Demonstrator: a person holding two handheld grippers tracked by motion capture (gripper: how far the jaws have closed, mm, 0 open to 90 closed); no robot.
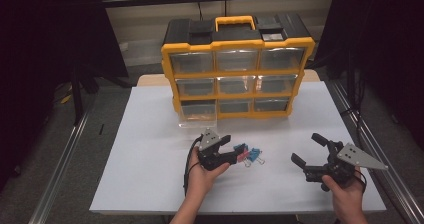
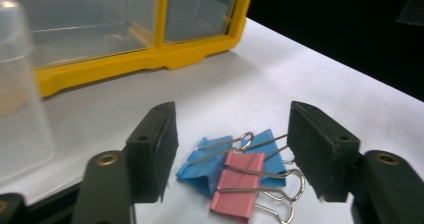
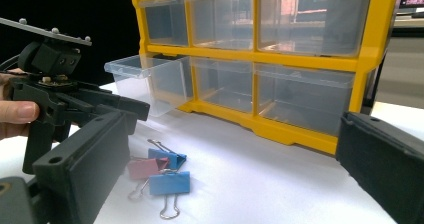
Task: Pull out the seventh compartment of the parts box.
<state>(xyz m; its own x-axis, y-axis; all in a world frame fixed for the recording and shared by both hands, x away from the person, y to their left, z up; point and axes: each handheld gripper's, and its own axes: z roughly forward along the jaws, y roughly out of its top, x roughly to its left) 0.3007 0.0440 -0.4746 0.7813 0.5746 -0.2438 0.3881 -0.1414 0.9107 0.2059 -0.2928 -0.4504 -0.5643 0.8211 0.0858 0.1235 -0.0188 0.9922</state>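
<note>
Reaching for the small heap of pink and blue metal binder clips [image 2: 240,171] near the middle of the white tabletop [image 1: 150,174], the left hand-held gripper [image 2: 232,156] straddles them, jaws half closed but not yet pressing. Next it must pinch one clip. The right hand-held gripper [image 1: 311,154] waits wide open, holding nothing. Beyond, the yellow-framed cabinet of clear plastic drawers [image 1: 237,79] has its lower-left drawer [image 1: 198,115] pulled out, seemingly empty.

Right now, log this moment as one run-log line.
left hand-held gripper: open, straddling binder clips | right hand-held gripper: open, empty | bottom-left drawer: pulled out of yellow organizer
</note>
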